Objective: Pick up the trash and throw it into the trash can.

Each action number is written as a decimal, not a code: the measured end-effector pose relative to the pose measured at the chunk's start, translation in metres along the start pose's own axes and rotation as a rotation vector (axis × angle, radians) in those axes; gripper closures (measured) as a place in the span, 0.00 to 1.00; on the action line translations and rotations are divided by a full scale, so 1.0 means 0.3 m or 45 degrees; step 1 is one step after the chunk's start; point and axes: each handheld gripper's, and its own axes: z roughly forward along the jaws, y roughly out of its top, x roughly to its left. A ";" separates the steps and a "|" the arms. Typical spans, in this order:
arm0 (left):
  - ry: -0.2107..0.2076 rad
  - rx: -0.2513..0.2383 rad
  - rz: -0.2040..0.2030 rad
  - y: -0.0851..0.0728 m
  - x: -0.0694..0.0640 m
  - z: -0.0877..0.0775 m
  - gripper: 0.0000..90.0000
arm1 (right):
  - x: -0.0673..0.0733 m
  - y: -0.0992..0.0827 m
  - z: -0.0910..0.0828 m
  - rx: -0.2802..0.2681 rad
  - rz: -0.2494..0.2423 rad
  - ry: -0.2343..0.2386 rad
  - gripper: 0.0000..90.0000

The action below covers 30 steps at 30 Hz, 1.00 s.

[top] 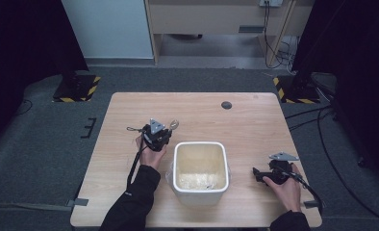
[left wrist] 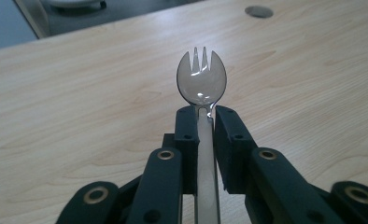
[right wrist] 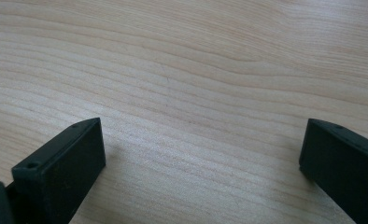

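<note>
Forearms in dark sleeves come in from the near edge of the high view, each hand carrying a black gripper. Under them spreads the light wooden table point(top: 202, 115), the largest thing here, standing on grey carpet with black curtains to the left and right and pale furniture beyond the far side. A small dark round hole point(top: 226, 105) sits in the tabletop towards the far edge, right of centre.

Next in size is the white square tub point(top: 200, 172), standing upright near the middle of the table, closer to the near edge. Its open top shows a pale inside with something light lying at the bottom; what that is cannot be told.

Left and a little beyond the tub, the left gripper point(left wrist: 205, 116) is held above the table, a grey three-cornered plate on top of it. Its jaws are pressed together on the handle of a clear plastic spork point(left wrist: 201, 81), whose tined bowl sticks out past the jaw tips and points towards the far side.

Right of the tub, near the table's right edge, the right gripper point(right wrist: 201, 154) sits low over bare wood. Its jaws stand spread wide apart with nothing between them.
</note>
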 end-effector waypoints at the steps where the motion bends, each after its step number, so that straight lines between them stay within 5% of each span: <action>1: -0.004 -0.023 -0.002 0.007 0.004 -0.022 0.88 | 0.000 0.000 0.000 0.000 0.000 -0.001 0.01; 16: -0.061 -0.250 -0.001 0.071 -0.004 -0.219 0.88 | 0.000 0.000 0.000 0.000 0.000 0.000 0.01; 30: -0.173 -0.378 0.047 0.139 -0.103 -0.320 0.88 | 0.000 0.000 0.000 0.000 0.000 0.000 0.01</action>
